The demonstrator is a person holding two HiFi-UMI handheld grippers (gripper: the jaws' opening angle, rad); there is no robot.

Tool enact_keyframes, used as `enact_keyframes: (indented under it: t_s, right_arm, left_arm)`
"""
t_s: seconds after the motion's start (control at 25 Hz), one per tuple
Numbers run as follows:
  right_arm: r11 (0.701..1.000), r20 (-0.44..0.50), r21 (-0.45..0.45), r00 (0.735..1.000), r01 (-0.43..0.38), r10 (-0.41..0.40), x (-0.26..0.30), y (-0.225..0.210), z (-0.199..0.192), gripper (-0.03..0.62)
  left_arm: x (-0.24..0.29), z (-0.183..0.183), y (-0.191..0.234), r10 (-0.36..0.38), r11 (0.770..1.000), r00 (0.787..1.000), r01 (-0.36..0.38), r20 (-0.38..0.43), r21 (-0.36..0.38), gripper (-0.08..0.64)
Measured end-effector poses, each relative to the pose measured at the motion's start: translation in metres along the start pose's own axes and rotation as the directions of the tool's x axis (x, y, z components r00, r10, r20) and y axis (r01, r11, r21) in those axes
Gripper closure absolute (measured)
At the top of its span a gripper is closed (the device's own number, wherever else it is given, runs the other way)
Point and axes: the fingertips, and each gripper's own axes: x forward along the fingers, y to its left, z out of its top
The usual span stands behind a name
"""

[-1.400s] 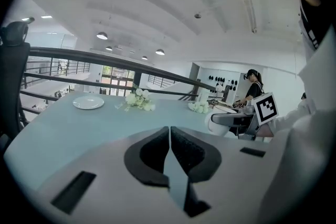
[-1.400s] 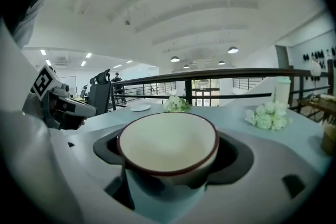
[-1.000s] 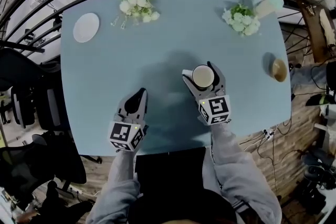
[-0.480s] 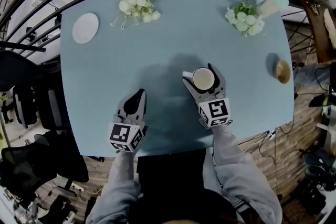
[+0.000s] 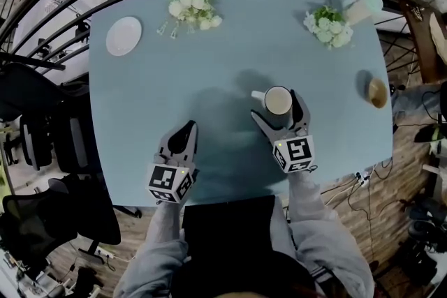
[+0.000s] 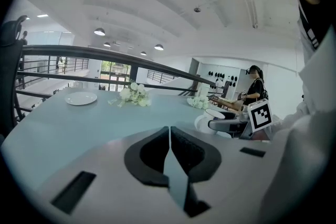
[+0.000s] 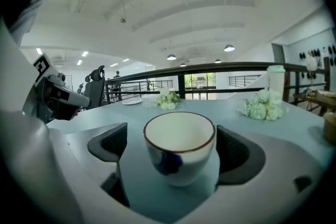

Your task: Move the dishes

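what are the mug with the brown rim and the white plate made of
Mug: likely glazed ceramic; glossy white wall, brown rim line, blue painted patch. Plate: probably ceramic too, plain smooth white, but too far off to be sure.

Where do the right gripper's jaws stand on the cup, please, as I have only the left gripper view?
Observer: The right gripper's jaws have just been opening; the cup stands between them, with a gap at each pad.
Operator: Thank you. Is anything in the cup?
Observer: No, the right gripper view shows it empty, white inside.
Operator: Is any other dish near the table's right edge?
Observer: Yes, the head view shows a small brown bowl there.
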Motion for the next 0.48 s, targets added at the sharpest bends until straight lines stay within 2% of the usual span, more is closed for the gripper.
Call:
enact_keyframes:
  t_s: [0.24,0.48]
  right_arm:
    - [0.998,-0.035,-0.025,0.998,0.055,-0.056,-0.031,0.013,0.005,0.064]
    - [0.995,-0.002,-0.013,0.996,0.094,-0.094,-0.056,0.04,0.025,0.087]
  left_arm:
    - [-0.021,0.005,0.003,-0.042,0.999,0.999,0.042,0.009,0.007,0.537]
    - [-0.043,0.013,0.01,-0.074,0.997,0.997,0.074,0.02,0.023,0.537]
